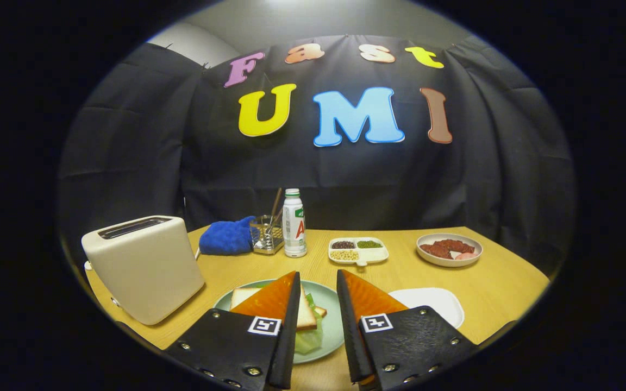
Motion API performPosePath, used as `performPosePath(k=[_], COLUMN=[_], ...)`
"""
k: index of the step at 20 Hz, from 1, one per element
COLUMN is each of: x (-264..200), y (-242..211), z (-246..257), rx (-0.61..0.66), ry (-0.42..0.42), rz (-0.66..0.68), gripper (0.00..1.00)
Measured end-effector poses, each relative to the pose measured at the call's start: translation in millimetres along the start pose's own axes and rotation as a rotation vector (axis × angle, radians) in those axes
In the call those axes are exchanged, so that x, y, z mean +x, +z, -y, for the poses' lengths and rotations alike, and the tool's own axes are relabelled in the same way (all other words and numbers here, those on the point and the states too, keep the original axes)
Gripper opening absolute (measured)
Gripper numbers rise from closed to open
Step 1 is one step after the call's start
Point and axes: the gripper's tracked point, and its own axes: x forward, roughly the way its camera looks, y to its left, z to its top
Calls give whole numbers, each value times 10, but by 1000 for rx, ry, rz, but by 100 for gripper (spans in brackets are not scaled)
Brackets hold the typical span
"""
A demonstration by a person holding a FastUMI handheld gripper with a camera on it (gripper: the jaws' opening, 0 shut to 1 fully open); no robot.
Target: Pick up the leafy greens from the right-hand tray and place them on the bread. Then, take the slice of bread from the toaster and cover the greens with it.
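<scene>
1. Gripper view: the gripper (317, 282) hangs low over a wooden worktop (503, 288). Its jaws stand a narrow gap apart and hold nothing.
2. Just ahead of the jaws and partly under them lies a pale green plate (330, 326). On it sits a slice of bread (306, 316) with leafy greens (308, 341) showing from beneath its near edge; a second slice (242, 296) shows below, towards the toaster.
3. The cream toaster (144, 266) stands on the worktop, left of the plate, with its slots on top; whether bread is inside cannot be told.
4. Right of the plate, beside the right finger, lies a white tray (435, 304) with a bare surface.
5. Beyond the fingers stands a white bottle (294, 224) with a green-and-red label; a large red letter "A" is readable, the rest too small.
6. Left of the bottle are a clear holder (265, 234) with sticks in it and a blue mitt (229, 237).
7. Right of the bottle sit a divided white dish (358, 251) of dark, green and pale beans and a bowl (449, 250) of reddish food.
8. Each finger bears a square black-and-white marker near its base.
</scene>
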Motion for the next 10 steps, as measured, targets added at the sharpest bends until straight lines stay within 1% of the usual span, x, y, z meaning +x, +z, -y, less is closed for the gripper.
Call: performPosePath(k=[2, 5, 8, 10], x=[-81, -183, -305, -383], y=[117, 141, 189, 230], z=[119, 342, 821, 1151], rx=[-17, 2, 4, -21], ry=[-8, 19, -17, -31], rz=[41, 40, 46, 70], gripper=[39, 39, 39, 39])
